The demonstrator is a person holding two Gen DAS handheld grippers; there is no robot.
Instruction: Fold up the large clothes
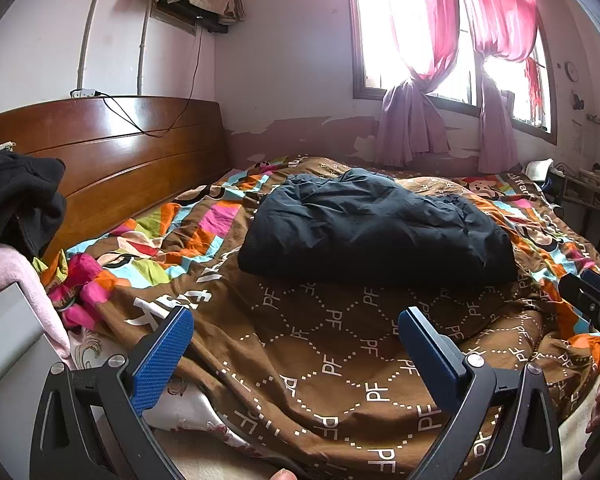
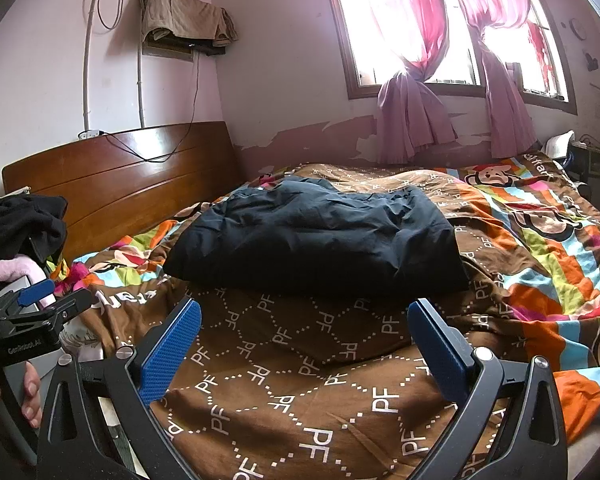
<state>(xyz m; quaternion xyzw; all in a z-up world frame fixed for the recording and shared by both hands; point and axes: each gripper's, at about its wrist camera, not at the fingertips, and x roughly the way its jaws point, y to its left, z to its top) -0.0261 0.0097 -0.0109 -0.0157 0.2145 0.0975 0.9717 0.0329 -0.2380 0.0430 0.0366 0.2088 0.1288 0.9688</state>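
**Two open grippers, one dark bundle waiting on the bed**

Two things fill most of both views: the bed [image 1: 112, 152] with its wooden headboard, and the patterned quilt [image 1: 340, 360] spread over it, brown with "PF" lettering and bright cartoon stripes. The quilt serves as the work surface, wide and soft enough to lay a large garment flat.

On the middle of the quilt, well ahead of both grippers, lies the dark navy garment [image 1: 372, 224], puffy and creased, bunched into a rough rectangle. It looks partly gathered, not neatly folded, so I judge the folding has yet to reach a tidy finish. Whether it is a jacket or something else I cannot tell.

At the bed's left edge a heap of black clothing [image 1: 20, 196] sits above a pink fabric [image 1: 24, 280], probably set aside so the centre is free.

The left gripper [image 1: 296, 344] hovers low over the quilt, jaws spread wide, nothing between them. The right gripper [image 2: 304, 340] does likewise, wide apart and empty. Both point at the garment, apparently poised to take its near edge.
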